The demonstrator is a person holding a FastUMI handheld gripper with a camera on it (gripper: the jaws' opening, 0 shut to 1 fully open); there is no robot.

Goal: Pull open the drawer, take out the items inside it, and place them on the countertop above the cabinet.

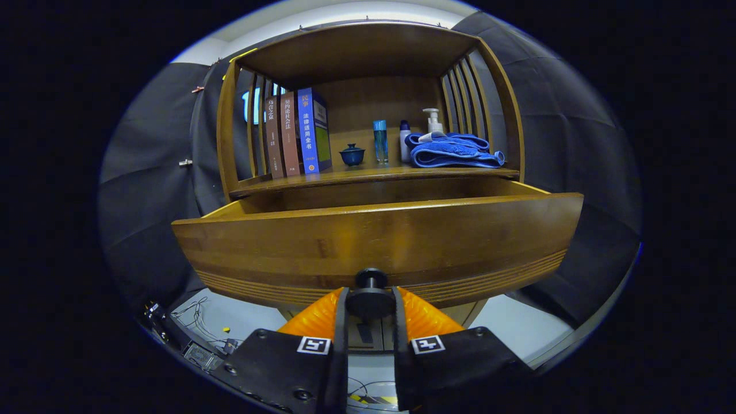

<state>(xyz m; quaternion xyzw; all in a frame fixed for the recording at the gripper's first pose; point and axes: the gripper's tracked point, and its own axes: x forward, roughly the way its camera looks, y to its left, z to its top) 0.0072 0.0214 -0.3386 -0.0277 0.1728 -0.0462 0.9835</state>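
Note:
A wooden cabinet's drawer (374, 238) stands pulled out toward me, its broad front panel just ahead of the fingers. My gripper (371, 300) is shut on the drawer's dark round knob (371, 287), one finger pressing on each side of it. The drawer's inside is hidden behind the front panel; I see just its far inner wall. Above the drawer lies the countertop (368, 174), a wooden shelf under a roofed frame with slatted sides.
On the countertop stand three books (296, 135) at the left, a small dark blue lidded cup (352, 154), a blue tube (380, 141), two bottles (431, 122) and a folded blue towel (454, 152) at the right. Cables (195, 313) lie on the pale floor.

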